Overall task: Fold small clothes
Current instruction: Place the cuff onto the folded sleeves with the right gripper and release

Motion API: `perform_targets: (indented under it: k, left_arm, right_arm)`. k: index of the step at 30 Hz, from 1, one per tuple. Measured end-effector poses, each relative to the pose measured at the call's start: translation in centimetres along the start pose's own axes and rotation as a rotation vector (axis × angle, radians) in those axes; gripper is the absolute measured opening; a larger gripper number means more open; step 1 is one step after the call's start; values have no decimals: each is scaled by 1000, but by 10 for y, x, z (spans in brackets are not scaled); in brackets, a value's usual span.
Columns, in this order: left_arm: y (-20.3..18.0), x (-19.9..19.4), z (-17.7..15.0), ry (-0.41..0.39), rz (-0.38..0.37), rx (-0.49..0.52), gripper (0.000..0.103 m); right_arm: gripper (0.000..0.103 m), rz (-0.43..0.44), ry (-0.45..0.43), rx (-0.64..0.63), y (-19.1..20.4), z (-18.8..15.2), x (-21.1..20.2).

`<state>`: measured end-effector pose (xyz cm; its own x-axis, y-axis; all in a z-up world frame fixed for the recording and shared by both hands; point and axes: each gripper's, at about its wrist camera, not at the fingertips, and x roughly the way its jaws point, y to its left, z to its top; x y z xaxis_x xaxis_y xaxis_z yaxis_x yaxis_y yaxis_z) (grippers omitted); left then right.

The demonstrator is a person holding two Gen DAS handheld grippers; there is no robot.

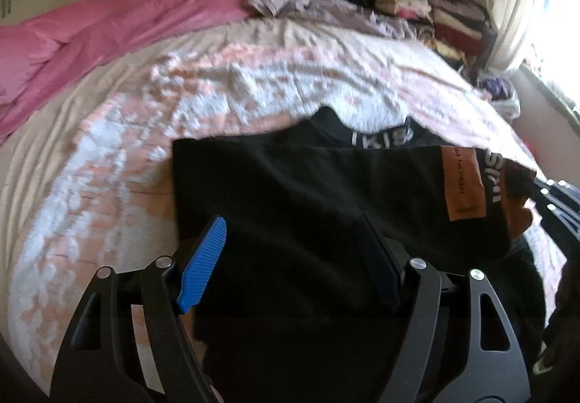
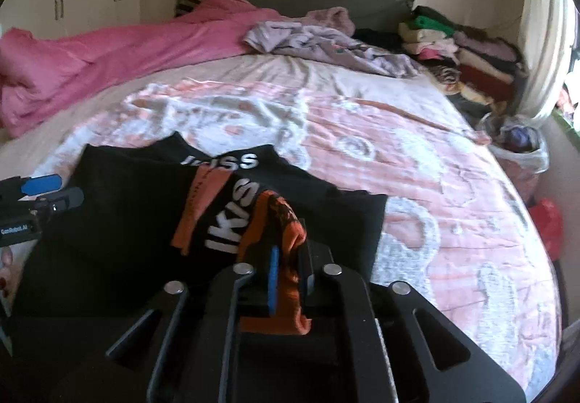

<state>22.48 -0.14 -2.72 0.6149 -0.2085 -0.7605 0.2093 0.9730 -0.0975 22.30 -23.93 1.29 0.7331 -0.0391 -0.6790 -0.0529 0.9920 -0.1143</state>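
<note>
Two tongs work one black shirt [image 2: 119, 221] on my bed [image 1: 108, 149]. My left gripper [image 1: 290, 258] hangs open over its near-left part, gripping nothing. My right gripper [image 2: 290, 276] pinches an orange fold [image 2: 290, 258]; a slack grip could let this bunched fold slip and spoil the crease. Far right of both, a plastic bag [image 2: 522, 149] holds dark items I cannot identify.
</note>
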Motion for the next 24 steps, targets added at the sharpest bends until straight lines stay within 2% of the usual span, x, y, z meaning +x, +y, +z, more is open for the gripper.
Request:
perform_targets:
  k: [1, 3, 5, 9, 13, 17, 19, 22, 24]
  left_arm:
    - [-1, 5, -2, 14, 6, 2, 67]
    - [-3, 17, -9, 42, 26, 12, 67]
    - [-5, 19, -15, 37, 40, 36, 67]
    - [-6, 17, -17, 29, 46, 48, 67]
    - [-7, 17, -18, 29, 49, 53, 67]
    - [-8, 15, -20, 31, 47, 54, 67]
    - [-7, 14, -20, 33, 42, 55, 67]
    - [-6, 12, -22, 33, 36, 57, 67]
    - [-7, 12, -22, 34, 30, 59, 67]
  right_arm:
    - [18, -13, 3, 0, -1, -1, 1]
    - [23, -54, 0, 10, -9, -4, 1]
    - [28, -67, -5, 33, -18, -7, -2]
    - [30, -51, -21, 78, -30, -7, -12]
    - [31, 118, -1, 67, -7, -7, -9]
    - [42, 216, 54, 7, 31, -10, 8]
    - [44, 219, 83, -17, 41, -12, 16]
    - [44, 131, 171, -48, 41, -22, 39]
    - [46, 144, 183, -36, 32, -30, 42]
